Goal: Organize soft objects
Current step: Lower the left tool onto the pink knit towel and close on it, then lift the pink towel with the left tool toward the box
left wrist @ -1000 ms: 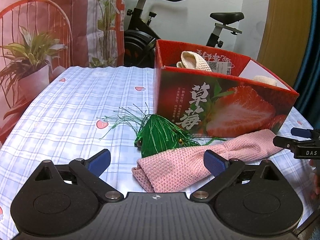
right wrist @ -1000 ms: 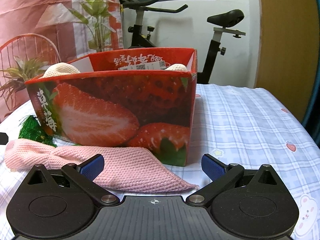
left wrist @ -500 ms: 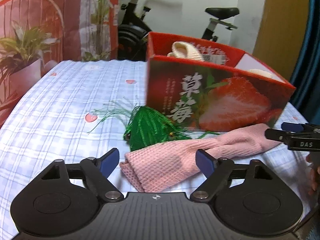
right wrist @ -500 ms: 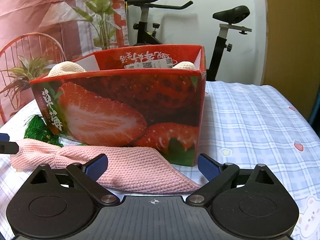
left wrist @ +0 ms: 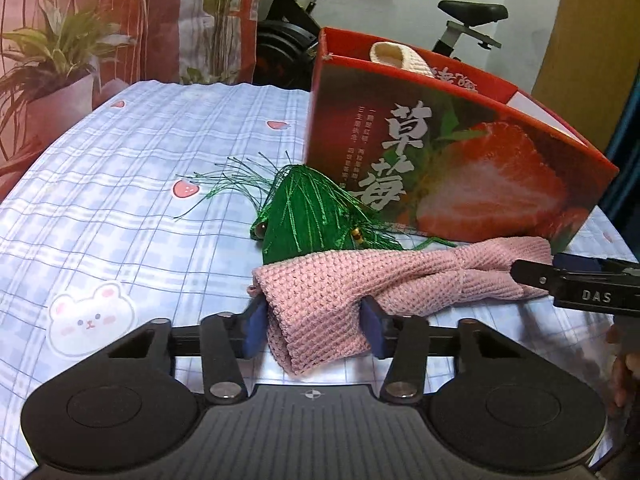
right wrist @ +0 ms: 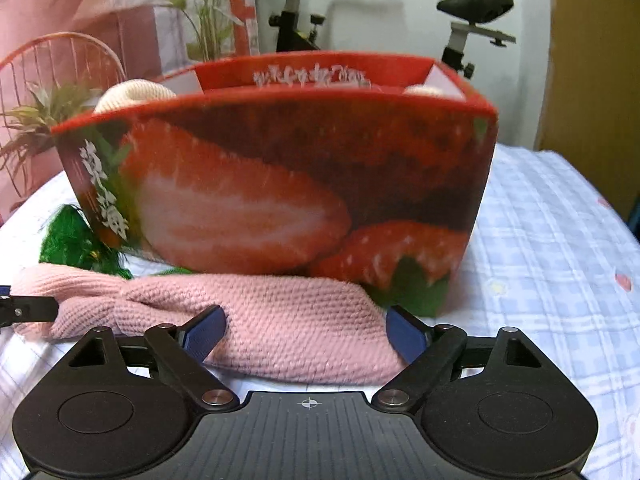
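Two handheld grippers closed in on opposite ends of a pink knitted cloth.

The long pink knitted cloth (left wrist: pixel 360 284) lay on the blue checked bedsheet (left wrist: pixel 120 200) in front of the red strawberry-printed cardboard box (left wrist: pixel 460 168), partly over a green tasselled fabric piece (left wrist: pixel 304 216). The left gripper (left wrist: pixel 314 326) was closing, its blue pads touching the cloth's folded end. The right gripper (right wrist: pixel 306 330) was also narrowing, jaws still wide, straddling the other end without pressing it. Cream knitted items (right wrist: pixel 134 94) sat inside the box.
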`<act>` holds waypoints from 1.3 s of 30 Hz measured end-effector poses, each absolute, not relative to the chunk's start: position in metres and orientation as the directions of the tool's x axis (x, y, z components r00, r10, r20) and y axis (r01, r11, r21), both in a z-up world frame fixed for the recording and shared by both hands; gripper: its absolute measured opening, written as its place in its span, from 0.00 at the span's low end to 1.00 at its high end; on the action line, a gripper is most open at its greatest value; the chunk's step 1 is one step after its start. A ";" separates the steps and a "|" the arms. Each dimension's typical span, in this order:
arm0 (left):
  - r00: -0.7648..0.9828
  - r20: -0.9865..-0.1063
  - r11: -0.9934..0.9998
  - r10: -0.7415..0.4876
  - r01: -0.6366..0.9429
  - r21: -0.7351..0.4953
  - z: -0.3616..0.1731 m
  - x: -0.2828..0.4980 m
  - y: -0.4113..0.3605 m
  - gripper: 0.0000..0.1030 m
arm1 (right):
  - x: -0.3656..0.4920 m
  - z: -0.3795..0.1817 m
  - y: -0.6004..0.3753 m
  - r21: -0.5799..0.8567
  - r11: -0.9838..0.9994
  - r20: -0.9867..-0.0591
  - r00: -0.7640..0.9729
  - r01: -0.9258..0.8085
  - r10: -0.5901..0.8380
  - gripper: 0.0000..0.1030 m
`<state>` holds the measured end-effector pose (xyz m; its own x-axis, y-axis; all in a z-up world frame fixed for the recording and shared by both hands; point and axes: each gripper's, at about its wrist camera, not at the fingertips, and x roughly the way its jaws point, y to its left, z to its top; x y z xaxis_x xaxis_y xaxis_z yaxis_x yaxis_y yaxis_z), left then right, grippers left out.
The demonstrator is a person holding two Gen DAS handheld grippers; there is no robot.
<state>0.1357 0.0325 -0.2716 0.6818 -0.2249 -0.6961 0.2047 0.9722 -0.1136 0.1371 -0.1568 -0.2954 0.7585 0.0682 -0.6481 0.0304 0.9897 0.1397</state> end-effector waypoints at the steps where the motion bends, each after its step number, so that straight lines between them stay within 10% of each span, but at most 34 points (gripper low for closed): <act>1: 0.680 -0.696 0.971 -0.230 0.210 -0.116 -0.271 0.134 0.032 0.38 | 0.137 -0.298 -0.157 0.157 0.987 -0.650 0.756 0.041 0.072 0.82; 18: 0.677 -0.678 0.951 -0.286 0.287 -0.114 -0.270 0.096 0.024 0.21 | 0.104 -0.299 -0.170 0.289 0.956 -0.623 0.751 -0.038 0.219 0.14; 25: 0.676 -0.688 0.959 -0.264 0.262 -0.110 -0.276 0.097 0.026 0.21 | 0.094 -0.289 -0.165 0.225 0.974 -0.598 0.791 0.010 0.130 0.38; 32: 0.672 -0.690 0.959 -0.270 0.254 -0.128 -0.280 0.101 0.028 0.22 | 0.121 -0.290 -0.178 0.176 0.981 -0.617 0.786 0.084 0.044 0.83; 39: 0.670 -0.690 0.959 -0.275 0.246 -0.143 -0.282 0.101 0.030 0.25 | 0.134 -0.303 -0.171 0.198 0.978 -0.638 0.765 0.062 0.081 0.79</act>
